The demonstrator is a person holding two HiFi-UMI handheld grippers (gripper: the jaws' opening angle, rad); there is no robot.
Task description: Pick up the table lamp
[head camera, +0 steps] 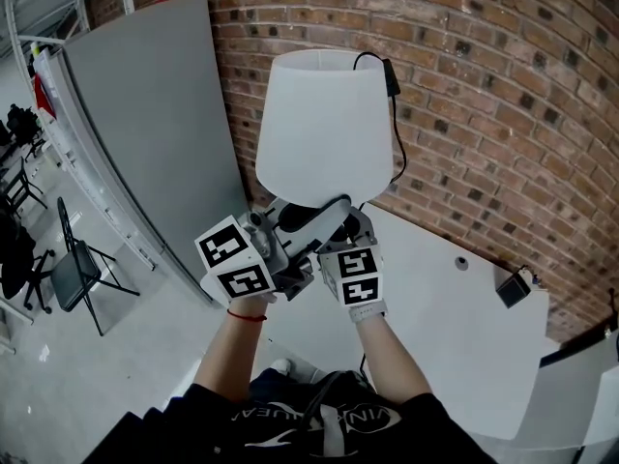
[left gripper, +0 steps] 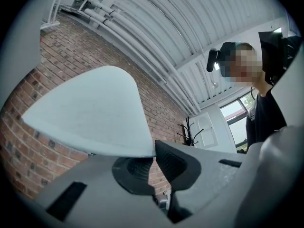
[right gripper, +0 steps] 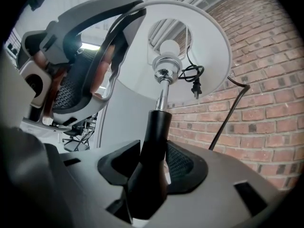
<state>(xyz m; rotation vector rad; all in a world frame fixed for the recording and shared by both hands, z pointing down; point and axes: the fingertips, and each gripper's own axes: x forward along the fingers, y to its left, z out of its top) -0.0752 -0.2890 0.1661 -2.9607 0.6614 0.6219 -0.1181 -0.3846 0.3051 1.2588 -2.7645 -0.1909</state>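
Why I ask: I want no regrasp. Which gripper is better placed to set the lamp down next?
Right. The right gripper is shut on the black stem of the lamp, so it likely controls it. The left gripper has its jaws together on nothing, below the shade.

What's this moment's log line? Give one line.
table lamp: held aloft | right hand-held gripper: shut on lamp stem | left hand-held gripper: jaws together, below lampshade

Bright, even light; two views fisheye-warped with dark corners, foreground soft.

The lampshade is white, its stem black, perhaps chrome above.
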